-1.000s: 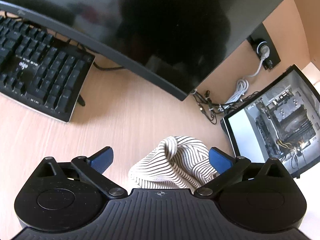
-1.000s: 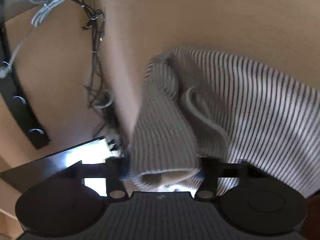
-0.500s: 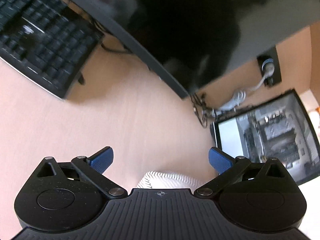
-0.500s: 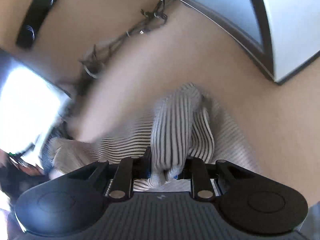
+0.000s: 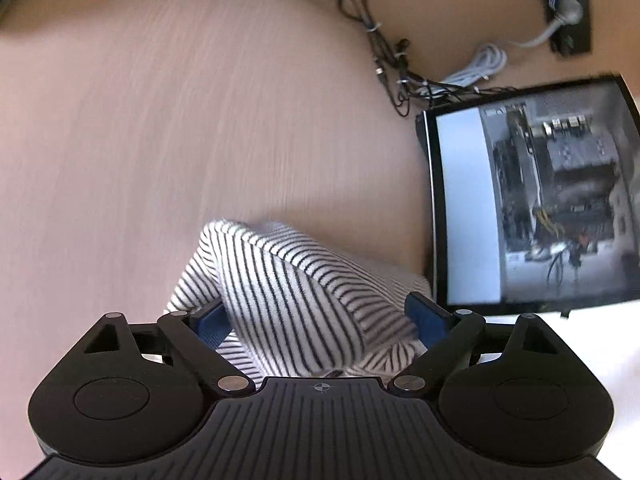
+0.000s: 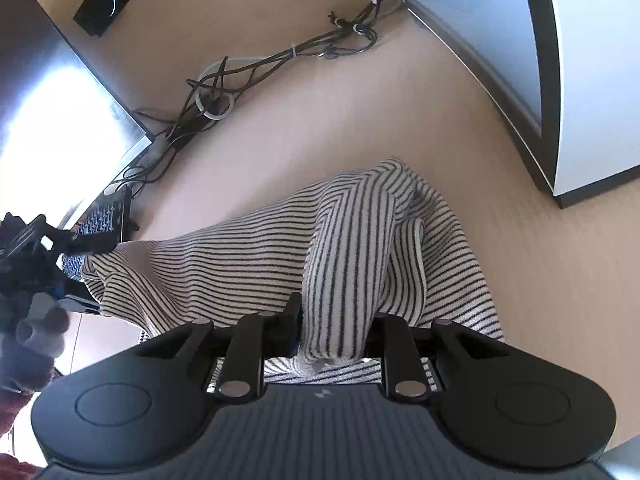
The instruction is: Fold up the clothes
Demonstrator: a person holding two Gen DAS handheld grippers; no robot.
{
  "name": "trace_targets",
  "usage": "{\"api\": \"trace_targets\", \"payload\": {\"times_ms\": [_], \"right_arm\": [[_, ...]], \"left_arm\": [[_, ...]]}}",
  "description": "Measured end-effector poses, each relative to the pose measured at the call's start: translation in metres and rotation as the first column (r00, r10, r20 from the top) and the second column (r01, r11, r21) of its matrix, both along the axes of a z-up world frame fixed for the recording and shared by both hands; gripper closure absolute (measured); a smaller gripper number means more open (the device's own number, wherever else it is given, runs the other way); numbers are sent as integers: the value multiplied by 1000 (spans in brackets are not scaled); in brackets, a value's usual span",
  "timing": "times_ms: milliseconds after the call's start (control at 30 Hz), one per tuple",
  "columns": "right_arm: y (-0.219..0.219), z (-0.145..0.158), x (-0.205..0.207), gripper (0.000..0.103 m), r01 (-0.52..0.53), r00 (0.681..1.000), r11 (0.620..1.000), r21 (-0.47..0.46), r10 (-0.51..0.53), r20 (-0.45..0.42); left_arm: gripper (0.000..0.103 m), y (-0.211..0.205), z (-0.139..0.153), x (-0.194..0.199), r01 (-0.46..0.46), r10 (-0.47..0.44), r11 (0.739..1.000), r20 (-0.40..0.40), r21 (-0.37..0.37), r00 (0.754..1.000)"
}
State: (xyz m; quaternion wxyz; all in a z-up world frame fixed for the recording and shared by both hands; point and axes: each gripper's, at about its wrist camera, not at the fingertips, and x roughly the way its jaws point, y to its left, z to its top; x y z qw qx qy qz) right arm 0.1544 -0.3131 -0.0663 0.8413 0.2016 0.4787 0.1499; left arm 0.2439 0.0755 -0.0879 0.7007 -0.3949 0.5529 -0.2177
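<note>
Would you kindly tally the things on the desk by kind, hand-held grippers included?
Black-and-white striped knit garment: 1
Black hand-held grippers, right and left: 2
Open glass-sided computer case: 1
Black curved monitor: 1
Tangled cable bundle: 1
Total: 6

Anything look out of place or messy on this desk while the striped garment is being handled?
The striped garment is bunched, not flat, draped toward a loose tangle of cables at the back of the desk. Nothing looks spilled or damaged.
</note>
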Motion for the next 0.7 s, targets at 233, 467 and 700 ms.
{"api": "trace_targets", "payload": {"times_ms": [233, 467, 700], "right_arm": [[21, -3, 25, 85, -39, 997, 997, -61, 43, 68], [54, 12, 100, 83, -40, 991, 998, -45, 45, 129], [47, 60, 108, 84, -76, 964, 997, 27, 67, 257]], "left_arm": [[49, -3, 5, 26, -24, 18, 994, 51, 111, 999], [59, 22, 51, 51, -101, 58, 971, 196, 215, 979], [60, 28, 76, 21, -134, 86, 978, 274, 161, 958]]}}
